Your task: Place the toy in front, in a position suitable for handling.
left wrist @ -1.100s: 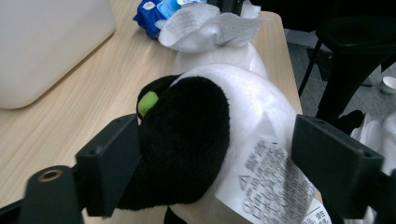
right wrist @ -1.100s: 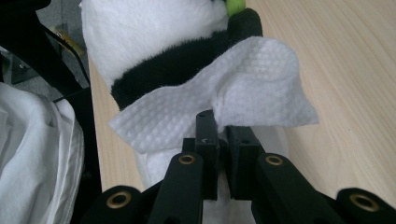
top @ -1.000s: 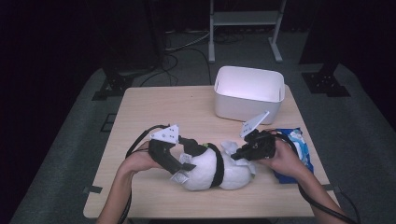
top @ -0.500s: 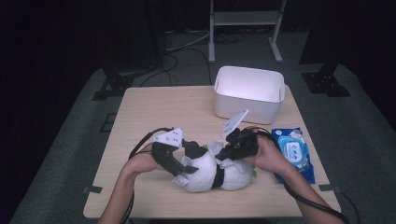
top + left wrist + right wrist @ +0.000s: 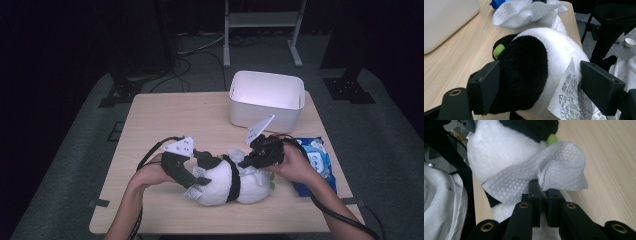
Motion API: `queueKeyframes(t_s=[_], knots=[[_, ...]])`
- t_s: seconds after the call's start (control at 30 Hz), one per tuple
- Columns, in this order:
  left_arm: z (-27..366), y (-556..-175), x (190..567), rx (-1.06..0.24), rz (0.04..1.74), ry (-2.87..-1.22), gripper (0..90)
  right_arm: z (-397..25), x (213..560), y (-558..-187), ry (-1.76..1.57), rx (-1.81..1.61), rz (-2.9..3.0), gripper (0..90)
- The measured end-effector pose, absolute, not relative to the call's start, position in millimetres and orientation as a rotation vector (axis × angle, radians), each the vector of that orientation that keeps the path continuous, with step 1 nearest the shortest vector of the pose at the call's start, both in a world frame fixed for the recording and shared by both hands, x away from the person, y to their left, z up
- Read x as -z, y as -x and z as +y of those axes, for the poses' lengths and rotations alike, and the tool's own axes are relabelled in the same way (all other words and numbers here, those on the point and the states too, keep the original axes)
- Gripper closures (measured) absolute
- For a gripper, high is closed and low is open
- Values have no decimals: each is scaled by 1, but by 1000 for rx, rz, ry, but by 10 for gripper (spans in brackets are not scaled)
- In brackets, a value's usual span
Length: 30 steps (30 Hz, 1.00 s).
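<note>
A black and white plush penguin (image 5: 218, 184) lies on its side near the front of the wooden table (image 5: 175, 120). My left gripper (image 5: 204, 169) grips it, one jaw on the black fur and one on the white belly beside its paper label (image 5: 571, 100). In the left gripper view the penguin (image 5: 529, 65) sits between the jaws of that gripper (image 5: 539, 85). My right gripper (image 5: 541, 188) is shut on a white textured wipe (image 5: 534, 180), which rests against the penguin's white body (image 5: 499, 147) below its green beak (image 5: 552, 139). From above, the right gripper (image 5: 248, 161) sits over the toy's right half.
A white plastic bin (image 5: 267, 92) stands at the back right of the table. A blue pack of wipes (image 5: 316, 156) lies at the right edge, by the person's right hand. Bare wood stretches across the left and middle; the table's front edge runs just below the toy.
My right gripper has carried the wipe left from beside the blue pack onto the penguin. The left gripper has kept its hold on the toy, barely shifting.
</note>
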<state>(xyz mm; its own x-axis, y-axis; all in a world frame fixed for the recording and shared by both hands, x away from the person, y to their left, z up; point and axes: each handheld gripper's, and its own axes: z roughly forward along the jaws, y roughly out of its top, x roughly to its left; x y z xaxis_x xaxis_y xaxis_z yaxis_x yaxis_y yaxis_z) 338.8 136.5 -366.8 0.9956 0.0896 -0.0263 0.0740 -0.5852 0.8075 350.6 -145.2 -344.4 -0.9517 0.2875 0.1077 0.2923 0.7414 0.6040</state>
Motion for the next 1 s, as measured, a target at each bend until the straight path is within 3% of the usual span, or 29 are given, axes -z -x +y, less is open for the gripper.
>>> queueKeyframes(t_s=[0.6,1.0], knots=[[137,-336,367,-27,105,-2213,184,-199,350,-347,663,1020,-2906,833],[137,-334,368,-34,90,-2220,183,-158,338,-351,542,1003,-2950,833]])
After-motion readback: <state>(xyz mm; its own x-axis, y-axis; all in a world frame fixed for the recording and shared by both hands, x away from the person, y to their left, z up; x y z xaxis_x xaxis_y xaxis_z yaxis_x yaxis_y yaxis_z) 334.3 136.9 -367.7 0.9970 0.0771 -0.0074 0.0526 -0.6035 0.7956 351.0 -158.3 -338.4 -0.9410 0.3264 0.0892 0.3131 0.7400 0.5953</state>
